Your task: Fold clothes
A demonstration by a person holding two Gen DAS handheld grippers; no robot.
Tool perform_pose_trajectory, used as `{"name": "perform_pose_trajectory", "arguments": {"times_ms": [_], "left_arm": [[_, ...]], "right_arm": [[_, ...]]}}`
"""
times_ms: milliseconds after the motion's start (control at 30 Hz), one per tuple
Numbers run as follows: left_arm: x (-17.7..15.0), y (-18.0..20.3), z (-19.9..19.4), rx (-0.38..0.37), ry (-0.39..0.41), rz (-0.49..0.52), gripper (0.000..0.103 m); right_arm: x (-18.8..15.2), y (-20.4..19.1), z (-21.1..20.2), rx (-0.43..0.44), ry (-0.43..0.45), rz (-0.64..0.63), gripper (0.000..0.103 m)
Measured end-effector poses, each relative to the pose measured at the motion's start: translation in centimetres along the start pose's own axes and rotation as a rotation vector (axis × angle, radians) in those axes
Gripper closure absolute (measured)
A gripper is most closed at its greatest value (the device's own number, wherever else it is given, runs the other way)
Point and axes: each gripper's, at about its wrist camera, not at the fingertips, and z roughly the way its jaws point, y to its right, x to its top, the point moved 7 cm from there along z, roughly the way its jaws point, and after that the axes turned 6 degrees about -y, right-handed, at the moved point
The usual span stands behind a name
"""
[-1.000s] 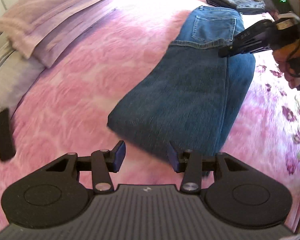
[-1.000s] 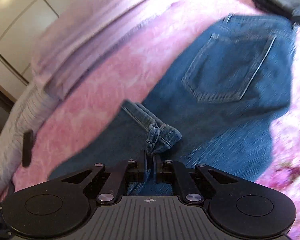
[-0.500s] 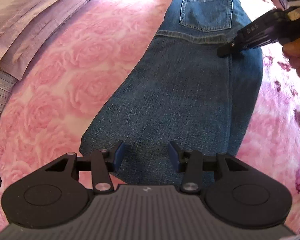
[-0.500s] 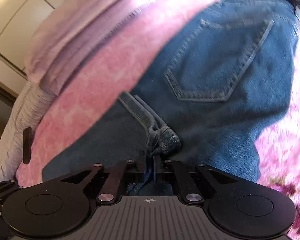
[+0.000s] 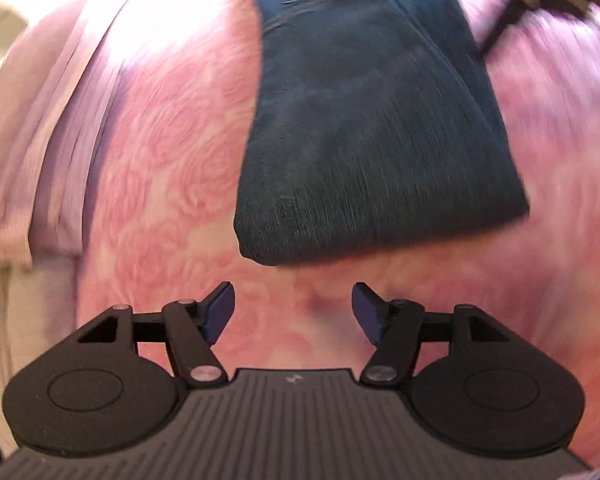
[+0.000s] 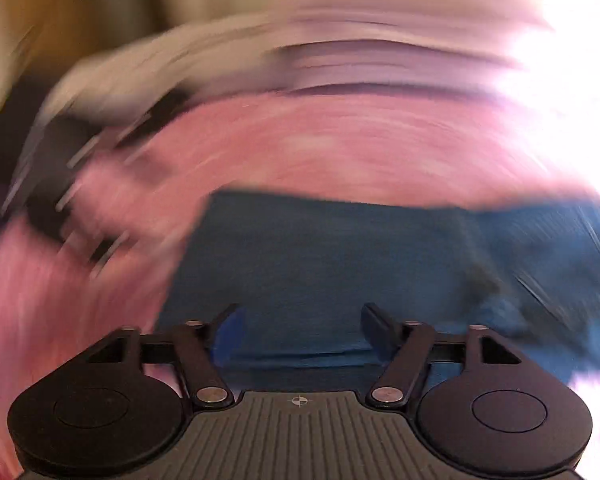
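Left gripper point(image 5: 292, 312) was wide open, empty, over pink bedspread point(image 5: 160, 168) at frame bottom; folded jeans point(image 5: 372, 140) lay just above it, centre frame. Right gripper point(image 6: 300, 332) also gaped empty over jeans, view blurred.

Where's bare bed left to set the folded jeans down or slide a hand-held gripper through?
Bare pink bedspread lies between the jeans and the lilac bedding, and between the jeans' near fold and the open left hand-held gripper. Top right is crowded: the right hand-held gripper, also open, is over the jeans there.
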Motion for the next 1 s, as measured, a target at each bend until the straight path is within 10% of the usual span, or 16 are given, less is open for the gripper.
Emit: {"name": "perform_pose_trajectory", "arguments": {"times_ms": [133,300,567,633,700,733,800,900,1000], "left_arm": [[-0.1,1.3,0.3,0.046,0.095,0.18,0.035],[-0.5,2.6,1.5,0.107,0.199,0.362,0.026],[0.5,2.2,4.4,0.26,0.351,0.587,0.026],[1.1,2.1,5.3,0.261,0.361,0.634,0.033],[1.8,1.6,6.0,0.236,0.343,0.628,0.069],[2.2,1.2,6.2,0.212,0.329,0.604,0.07],[2.8,0.2,6.0,0.166,0.309,0.538,0.08],[3.5,-1.0,5.4,0.099,0.292,0.453,0.084],[4.1,-2.0,5.0,0.064,0.287,0.385,0.085]], "right_arm": [[-0.1,-8.6,1.5,0.013,-0.019,-0.371,0.02],[-1.1,-11.9,5.7,-0.154,-0.073,-0.497,0.021],[-1.0,-9.9,4.5,-0.191,-0.095,-0.414,0.079],[-0.3,-8.9,3.2,-0.181,-0.074,-0.363,0.082],[0.5,-8.4,2.3,-0.171,-0.053,-0.337,0.082],[0.6,-8.4,1.8,-0.174,-0.036,-0.336,0.082],[0.8,-8.5,1.6,-0.182,-0.016,-0.352,0.08],[0.2,-9.5,1.4,-0.214,0.018,-0.376,0.02],[-0.7,-10.5,2.8,-0.251,0.022,-0.46,0.014]]}}
